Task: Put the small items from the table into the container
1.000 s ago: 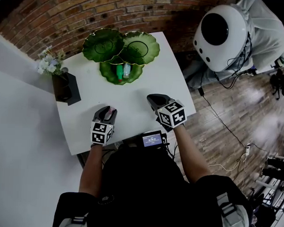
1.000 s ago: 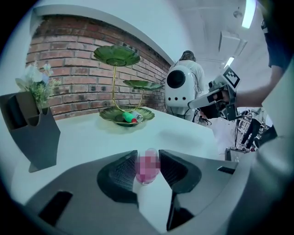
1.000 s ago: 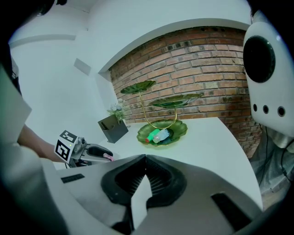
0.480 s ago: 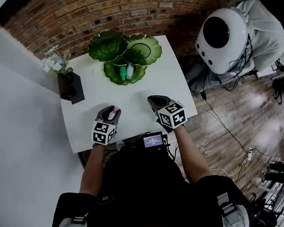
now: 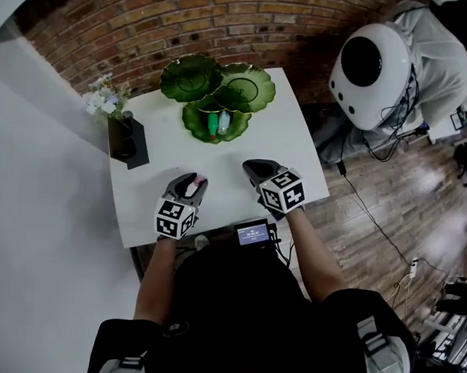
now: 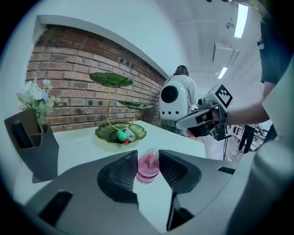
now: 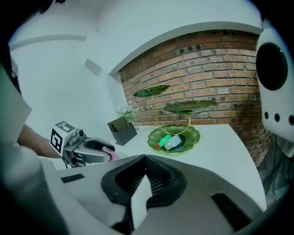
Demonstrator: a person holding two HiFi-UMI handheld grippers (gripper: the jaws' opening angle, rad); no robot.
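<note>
Nearest the person, a small screen [image 5: 251,233] at the surface's near edge shows lit figures too small to read. Just beyond it, the left gripper [image 5: 194,180] has its fingers clamped on a pink bottle [image 5: 194,186], held upright over the near left part of the white surface [image 5: 284,149]. In the left gripper view the bottle [image 6: 148,165] sits squarely between the ribbed pads, and no label on it can be read. The right gripper [image 5: 253,169] hovers over the near right part, its fingers pressed together with nothing between them. Each marker cube [image 5: 174,218] bears black-and-white square patterns, no lettering.

Farther off on the left stands a black holder [image 5: 129,141] with pale flowers [image 5: 104,99]. At the far middle, the green leaf-shaped stand has a lowest dish [image 5: 191,124] holding a green bottle [image 5: 213,125] with a red cap and a clear bottle [image 5: 224,122] lying side by side, their print illegible. Behind is a brick wall [image 5: 147,26].
</note>
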